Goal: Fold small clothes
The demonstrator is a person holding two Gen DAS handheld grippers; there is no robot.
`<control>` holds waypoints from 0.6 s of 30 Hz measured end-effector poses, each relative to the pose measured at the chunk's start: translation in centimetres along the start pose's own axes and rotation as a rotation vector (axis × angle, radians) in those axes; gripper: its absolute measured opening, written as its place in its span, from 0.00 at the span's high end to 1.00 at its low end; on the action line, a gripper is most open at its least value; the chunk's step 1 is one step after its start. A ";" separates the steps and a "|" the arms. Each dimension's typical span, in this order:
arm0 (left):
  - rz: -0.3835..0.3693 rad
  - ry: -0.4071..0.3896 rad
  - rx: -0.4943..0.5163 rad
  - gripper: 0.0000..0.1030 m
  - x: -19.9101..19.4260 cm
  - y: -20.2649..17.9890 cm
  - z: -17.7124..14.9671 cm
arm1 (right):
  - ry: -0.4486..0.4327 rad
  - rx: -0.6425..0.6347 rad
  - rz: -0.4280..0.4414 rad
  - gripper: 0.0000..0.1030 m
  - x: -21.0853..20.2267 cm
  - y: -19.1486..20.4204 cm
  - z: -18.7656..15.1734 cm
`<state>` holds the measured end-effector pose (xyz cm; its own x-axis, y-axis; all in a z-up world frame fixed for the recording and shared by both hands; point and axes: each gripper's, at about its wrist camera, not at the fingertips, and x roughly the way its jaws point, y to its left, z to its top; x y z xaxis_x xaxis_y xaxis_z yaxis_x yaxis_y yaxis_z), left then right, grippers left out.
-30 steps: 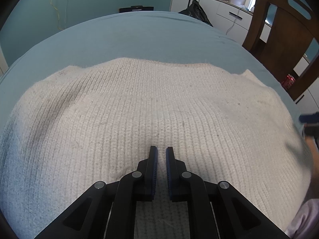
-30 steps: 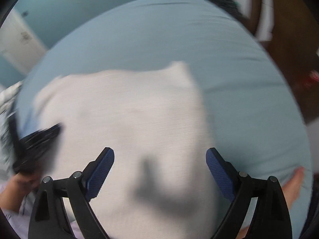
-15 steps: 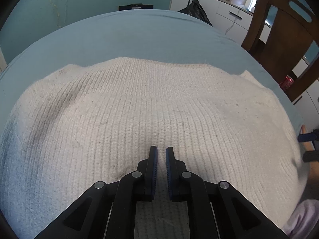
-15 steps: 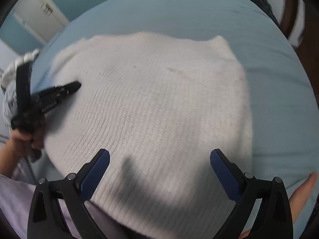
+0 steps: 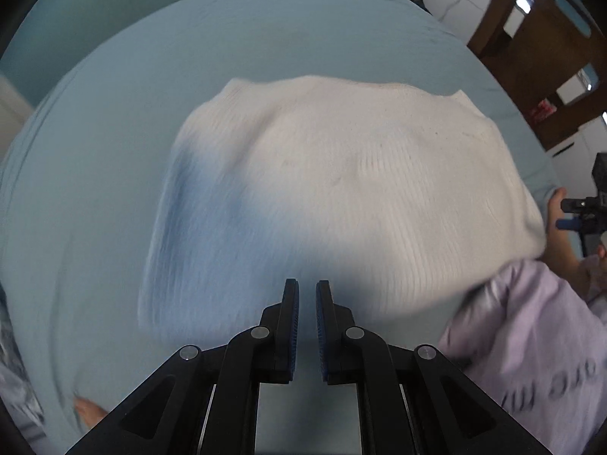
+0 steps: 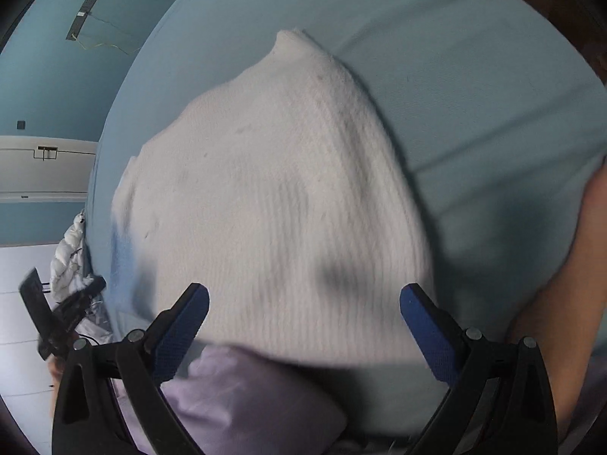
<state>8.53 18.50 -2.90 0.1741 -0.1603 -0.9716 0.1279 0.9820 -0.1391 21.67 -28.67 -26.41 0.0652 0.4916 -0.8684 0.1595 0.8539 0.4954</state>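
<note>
Grippers first: my left gripper (image 5: pixel 306 292) has its jaws pressed together on nothing, and my right gripper (image 6: pixel 303 301) is spread wide, having just been opening, nothing between the pads. Just past both lies the cream ribbed knit sweater (image 5: pixel 341 189), folded flat on the light blue bedsheet (image 5: pixel 95 189). Beyond the bed there's a dark wooden chair (image 5: pixel 538 60).

Bare blue sheet (image 5: pixel 95 197) lies open to the left of and beyond the white knitted garment (image 5: pixel 341 174), giving free passage there. On the right, a dark wooden chair (image 5: pixel 538 49) stands close by the bed's edge, and lilac clothing (image 5: pixel 531 341) crowds the near right corner.
</note>
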 end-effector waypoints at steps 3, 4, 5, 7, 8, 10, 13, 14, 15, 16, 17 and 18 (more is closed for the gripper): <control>-0.118 0.062 -0.103 0.75 0.0 3.2 -3.5 | 0.063 0.100 0.001 0.04 1.2 1.0 -0.8; -0.172 0.075 -0.151 0.37 0.4 4.3 -4.3 | 0.082 0.140 -0.014 0.04 0.9 0.5 -1.5; -0.249 0.052 -0.226 0.14 0.7 5.6 -5.4 | 0.087 0.157 -0.015 0.04 2.2 1.3 -1.1; -0.345 -0.044 -0.318 0.00 0.9 7.1 -6.7 | 0.075 0.156 -0.015 0.04 2.1 0.4 -0.2; -0.361 -0.057 -0.356 0.00 1.8 7.9 -7.2 | 0.060 0.158 -0.027 0.04 2.0 0.2 -0.1; -0.312 -0.012 -0.361 0.00 3.0 8.8 -7.1 | 0.039 0.176 -0.033 0.04 1.7 -0.9 0.2; -0.183 -0.049 -0.345 0.00 4.0 10.2 -6.5 | 0.133 0.204 0.024 0.04 3.9 -2.2 0.6; -0.143 -0.035 -0.353 0.00 4.9 11.1 -6.0 | 0.154 0.212 0.039 0.04 4.8 -2.2 0.7; -0.138 -0.004 -0.364 0.00 5.7 11.7 -5.7 | 0.178 0.224 0.043 0.04 6.0 -2.3 0.9; -0.152 0.036 -0.384 0.00 6.7 12.3 -5.3 | 0.200 0.237 0.042 0.04 6.6 -2.7 1.1; -0.198 0.084 -0.435 0.00 8.3 13.3 -5.0 | 0.223 0.253 0.046 0.04 7.5 -3.1 1.4; -0.232 0.105 -0.480 0.00 9.3 14.1 -5.1 | 0.246 0.272 0.054 0.04 8.2 -3.6 1.7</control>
<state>6.94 31.37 -14.86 0.0923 -0.3919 -0.9154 -0.3132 0.8612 -0.4003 23.30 -28.07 -35.33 -0.1532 0.5891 -0.7934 0.4205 0.7654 0.4872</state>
